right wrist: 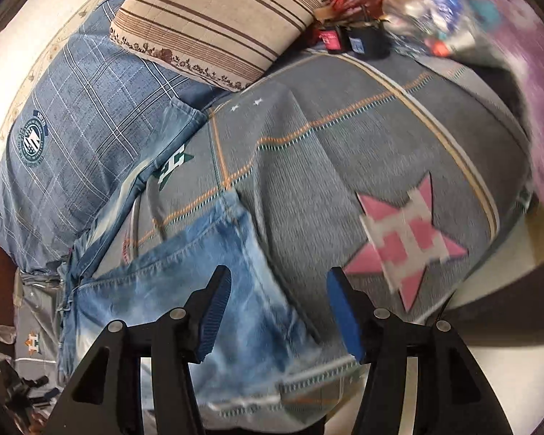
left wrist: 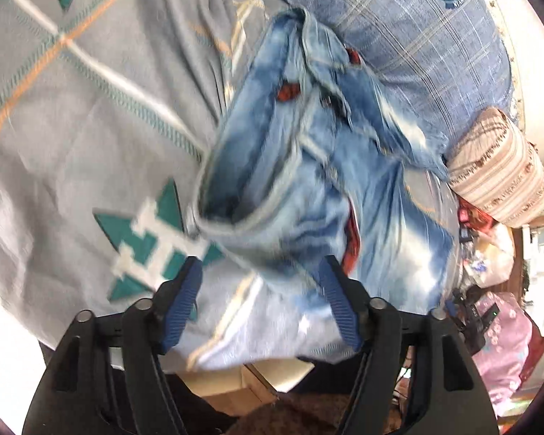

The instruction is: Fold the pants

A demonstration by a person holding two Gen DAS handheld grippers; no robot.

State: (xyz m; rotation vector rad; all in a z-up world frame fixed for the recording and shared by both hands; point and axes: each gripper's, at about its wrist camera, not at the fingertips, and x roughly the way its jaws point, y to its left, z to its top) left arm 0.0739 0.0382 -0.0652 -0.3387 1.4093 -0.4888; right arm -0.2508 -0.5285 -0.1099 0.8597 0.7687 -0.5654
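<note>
Jeans are lying bunched on the bed near its pillow end, fold barely begun. Left claw and right claw are both gaping wide, gripping nothing.

You see a bed covered with a grey bedsheet that carries star prints and thin orange and white lines; a blue checked pillow lies at its head, and a beige striped pillow rests partly on it; behind them stands a pale wall; small clutter sits at the far edge; the light is bright.
</note>
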